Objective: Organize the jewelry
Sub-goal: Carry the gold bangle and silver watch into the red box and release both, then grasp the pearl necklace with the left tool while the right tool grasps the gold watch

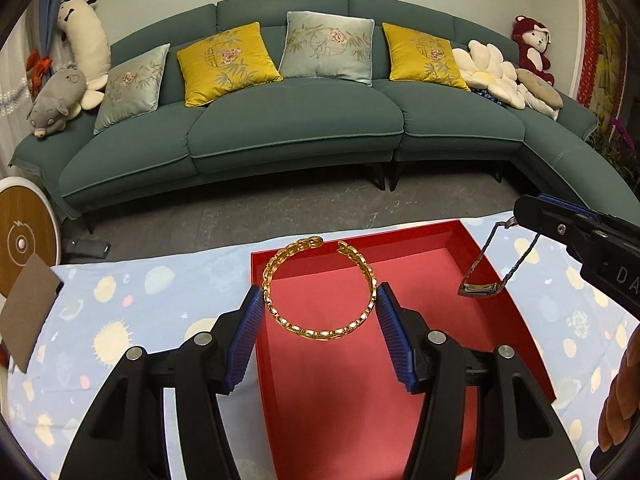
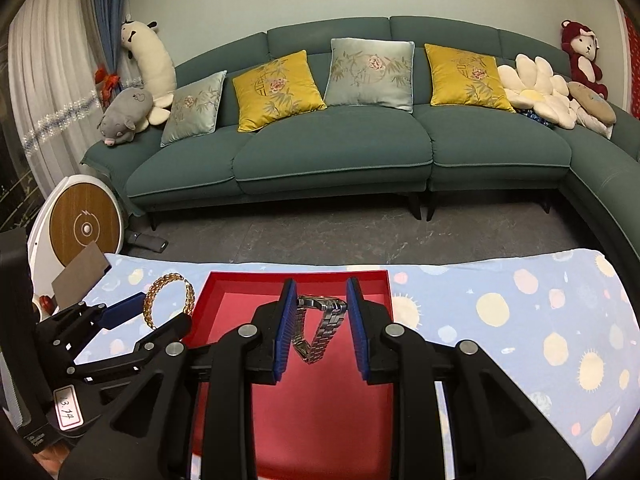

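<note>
Between my left gripper's (image 1: 320, 300) ribbed blue fingers (image 1: 248, 336) sits a gold chain-link bangle (image 1: 320, 286), an open hoop pinched at its two sides and held above the red box (image 1: 472, 248). On my right gripper (image 2: 320, 304), the fingers (image 2: 285, 328) clamp a silver metal watch (image 2: 320, 328) by its case, its flat-link band drooping in a V over the box's matte red floor. From the left camera I see that watch (image 1: 490, 276) hanging off the right fingertips, well apart from the bangle. Shallow and straight-walled, the box lies on a desk (image 2: 520, 320) covered in pale blue cloth printed with suns and planets. Beyond stands a teal sofa (image 2: 340, 152) with silky embroidered cushions.
</note>
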Tool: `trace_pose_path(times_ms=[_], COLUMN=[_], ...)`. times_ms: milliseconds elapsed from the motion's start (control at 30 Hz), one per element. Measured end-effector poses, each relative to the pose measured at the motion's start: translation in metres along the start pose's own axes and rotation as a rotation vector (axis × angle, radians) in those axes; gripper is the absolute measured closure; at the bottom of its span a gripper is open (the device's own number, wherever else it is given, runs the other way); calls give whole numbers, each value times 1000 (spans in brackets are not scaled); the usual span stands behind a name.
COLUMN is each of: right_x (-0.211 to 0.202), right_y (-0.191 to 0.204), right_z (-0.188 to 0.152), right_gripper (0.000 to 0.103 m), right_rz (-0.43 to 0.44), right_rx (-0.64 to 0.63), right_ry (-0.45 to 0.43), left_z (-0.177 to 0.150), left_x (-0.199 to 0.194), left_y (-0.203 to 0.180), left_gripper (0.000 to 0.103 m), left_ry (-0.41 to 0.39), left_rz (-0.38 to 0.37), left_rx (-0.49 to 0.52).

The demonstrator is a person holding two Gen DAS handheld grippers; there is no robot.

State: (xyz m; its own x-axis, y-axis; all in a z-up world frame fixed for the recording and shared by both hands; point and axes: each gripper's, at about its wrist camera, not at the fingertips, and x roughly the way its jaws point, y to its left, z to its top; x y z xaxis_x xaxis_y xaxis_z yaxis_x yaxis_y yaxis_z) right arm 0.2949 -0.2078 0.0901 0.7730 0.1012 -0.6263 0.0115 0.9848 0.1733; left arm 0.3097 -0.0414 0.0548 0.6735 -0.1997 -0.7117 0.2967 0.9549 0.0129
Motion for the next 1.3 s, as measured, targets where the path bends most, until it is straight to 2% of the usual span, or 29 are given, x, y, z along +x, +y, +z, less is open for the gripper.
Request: trace_pose_path(times_ms=[267, 467, 533, 567, 600, 633, 700, 767, 867, 933, 1000, 1067, 1167, 1300], right_x=[71, 96, 100, 100, 98, 94, 78, 48, -11, -54, -91, -123, -162, -181], right_y=[-18, -23, -22, -21, -21, -21, -24, -28, -28, -23, -18, -15, -19, -35], right_z=[-13, -23, -26, -27, -26, -25, -17, -3, 15, 22, 23, 16, -12, -62], right_gripper=[78, 78, 77, 77, 74, 67, 58, 58, 51, 43, 41, 41, 41, 41], right_rz=[-35, -39, -45, -58, -70, -78, -81, -66, -45, -59, -79, -85, -78, -63], right_rx=[28, 24, 9, -4, -13, -13, 8, 32, 46, 21, -7, -23, -21, 17], right_ry=[79, 134, 148, 146, 141, 131, 85, 28, -63, -119, -161, -186, -208, -152], left_z=[-5, -13, -12, -12, -11, -8, 0, 12, 24, 25, 18, 7, -18, -71], left_x=[54, 68, 68, 66, 62, 59, 45, 20, -27, -59, -88, -110, -134, -160], left_y=[7, 12, 14, 14, 14, 16, 20, 31, 42, 45, 44, 41, 36, 31], left_gripper=[47, 47, 43, 37, 36, 36, 36, 36, 36, 36, 36, 36, 36, 36], left_ry=[88, 112, 113, 113, 105, 98, 71, 33, -30, -66, -92, -95, -79, -68], left_rz=[-24, -23, -23, -14, -22, -8, 13, -4, 0, 28, 44, 54, 23, -2], left_rx=[-26, -52, -57, -57, -54, -51, -56, -104, -163, -164, -153, -155, -168, -161])
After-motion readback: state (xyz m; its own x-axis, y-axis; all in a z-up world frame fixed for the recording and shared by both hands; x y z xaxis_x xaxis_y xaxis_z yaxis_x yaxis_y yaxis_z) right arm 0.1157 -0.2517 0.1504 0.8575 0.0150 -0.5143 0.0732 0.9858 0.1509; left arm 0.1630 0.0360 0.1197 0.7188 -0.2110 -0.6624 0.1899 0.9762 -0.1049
